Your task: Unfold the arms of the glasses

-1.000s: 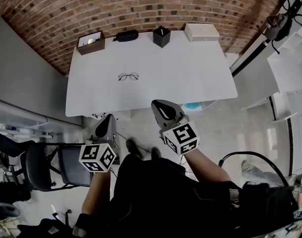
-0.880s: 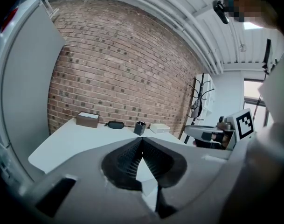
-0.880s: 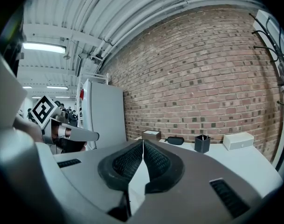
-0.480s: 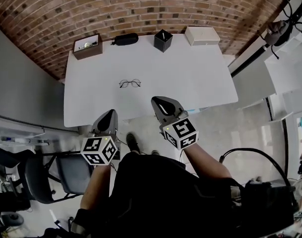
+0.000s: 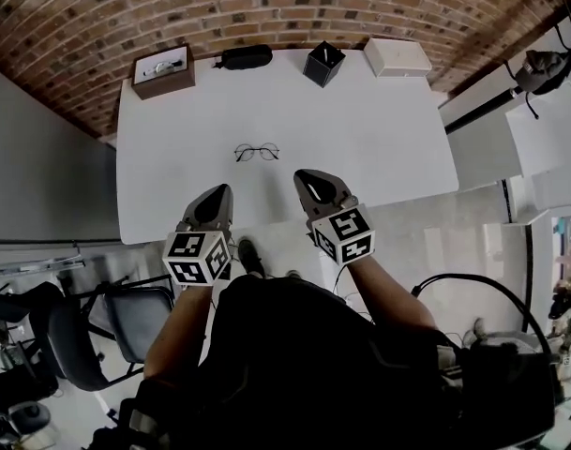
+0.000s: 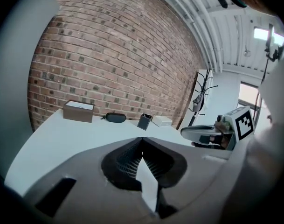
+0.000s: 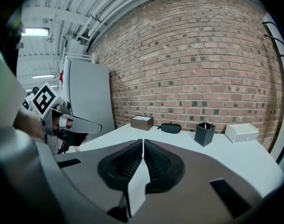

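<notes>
Left gripper (image 5: 219,191): you are holding it over the near edge of the table (image 5: 388,139), jaws pressed together, nothing pinched between them
Right gripper (image 5: 310,176): you are holding it beside the left one, a little farther in over the table, jaws likewise pressed together and gripping nothing
Glasses (image 5: 257,152): lying on the white tabletop near its middle, just beyond both gripper tips and between them, touching neither; too small to tell how the arms are sitting
Brown box (image 5: 163,71): sitting at the far left corner
Black case (image 5: 245,57): lying along the far edge, just right of the brown box
Pen holder (image 5: 323,64): standing at the far edge, between the black case and the white box
White box (image 5: 398,56): sitting at the far right corner
Chair (image 5: 97,331): standing on the floor to your left
</notes>
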Available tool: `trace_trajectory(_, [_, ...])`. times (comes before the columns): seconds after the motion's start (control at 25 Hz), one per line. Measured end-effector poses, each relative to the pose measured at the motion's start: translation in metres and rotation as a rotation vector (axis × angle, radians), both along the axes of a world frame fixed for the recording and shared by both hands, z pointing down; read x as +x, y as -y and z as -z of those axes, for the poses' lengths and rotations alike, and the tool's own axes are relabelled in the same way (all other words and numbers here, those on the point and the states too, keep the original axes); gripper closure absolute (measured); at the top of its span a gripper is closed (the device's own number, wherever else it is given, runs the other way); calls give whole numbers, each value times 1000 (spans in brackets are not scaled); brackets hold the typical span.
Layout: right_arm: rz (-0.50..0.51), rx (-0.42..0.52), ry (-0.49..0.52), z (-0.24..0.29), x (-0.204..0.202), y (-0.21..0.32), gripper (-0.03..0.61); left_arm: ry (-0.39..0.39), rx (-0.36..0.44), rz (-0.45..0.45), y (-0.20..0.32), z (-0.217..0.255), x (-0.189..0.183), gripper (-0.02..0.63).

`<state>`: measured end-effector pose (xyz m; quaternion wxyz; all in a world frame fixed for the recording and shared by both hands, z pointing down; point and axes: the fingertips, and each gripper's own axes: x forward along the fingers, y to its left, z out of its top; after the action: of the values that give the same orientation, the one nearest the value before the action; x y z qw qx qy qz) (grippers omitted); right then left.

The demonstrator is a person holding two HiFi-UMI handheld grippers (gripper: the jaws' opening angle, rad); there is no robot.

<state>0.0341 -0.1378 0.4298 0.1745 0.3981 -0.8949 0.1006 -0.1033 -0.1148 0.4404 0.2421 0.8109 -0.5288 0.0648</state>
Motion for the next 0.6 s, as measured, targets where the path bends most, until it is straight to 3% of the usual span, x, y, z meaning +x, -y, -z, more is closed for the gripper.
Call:
trace_trajectory(0.4, [-57, -82, -80, -58, -19, 38, 569, -70, -129, -107, 46, -64, -12, 603])
trace_trajectory(0.6, [-59, -113, -116, -83, -25, 52, 569, -38, -163, -127, 63, -84, -16, 603])
